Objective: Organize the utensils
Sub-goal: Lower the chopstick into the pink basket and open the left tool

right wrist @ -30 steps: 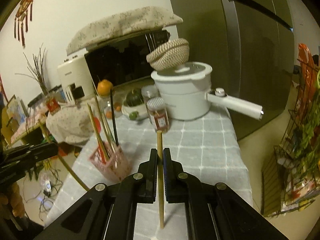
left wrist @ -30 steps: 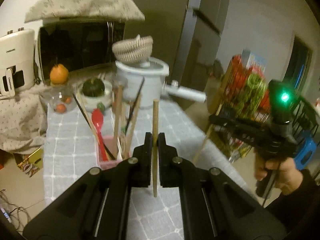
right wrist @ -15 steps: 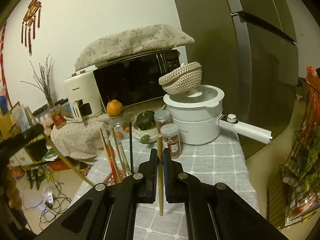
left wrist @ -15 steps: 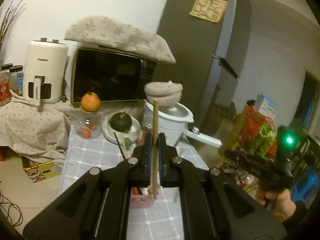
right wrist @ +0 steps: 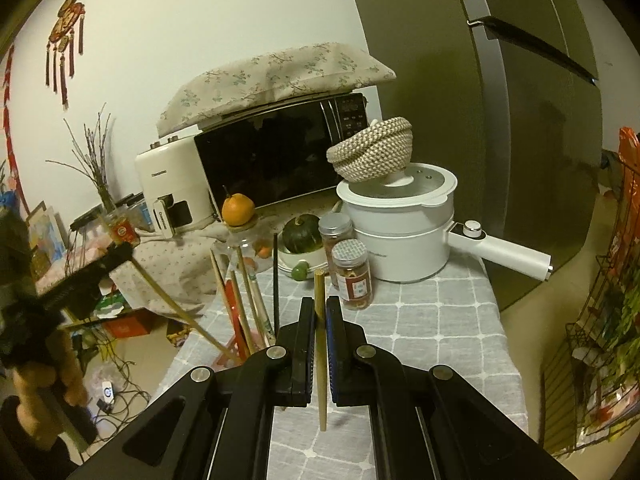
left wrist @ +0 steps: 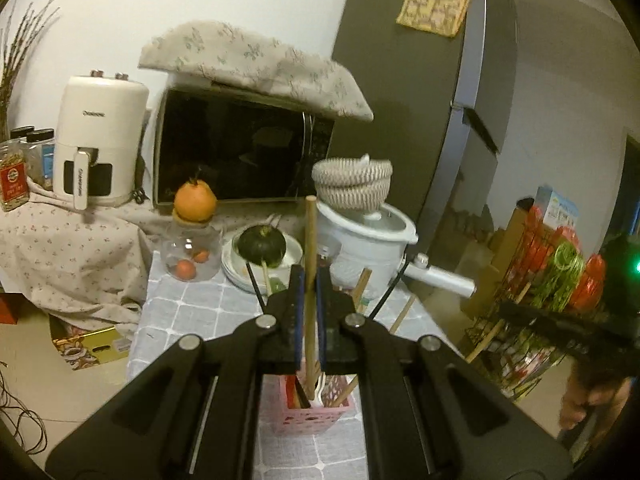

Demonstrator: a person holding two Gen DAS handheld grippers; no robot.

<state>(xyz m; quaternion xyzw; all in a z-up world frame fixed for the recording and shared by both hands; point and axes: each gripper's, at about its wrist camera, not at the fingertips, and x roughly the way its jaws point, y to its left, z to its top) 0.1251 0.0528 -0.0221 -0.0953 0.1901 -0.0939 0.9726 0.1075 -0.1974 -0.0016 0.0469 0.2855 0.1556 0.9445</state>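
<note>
Left gripper (left wrist: pixel 310 300) clamped on a light wooden chopstick (left wrist: pixel 309 240) — upright, lower tip inside the pink plastic utensil holder (left wrist: pixel 316 418). Right gripper (right wrist: pixel 320 320) pinches a second wooden chopstick (right wrist: pixel 320 356) — to the right of that holder, above the grey checked tablecloth (right wrist: pixel 440 340).

I see a pink utensil holder (left wrist: pixel 316 416) on the tablecloth (right wrist: pixel 432 344), which is grey with a white grid. My black left gripper (left wrist: pixel 310 312) and black right gripper (right wrist: pixel 320 328) each show a pale wooden chopstick (left wrist: pixel 310 248) (right wrist: pixel 320 360). Behind are a white pot (right wrist: pixel 400 232) and a dark green squash (left wrist: pixel 262 244).
</note>
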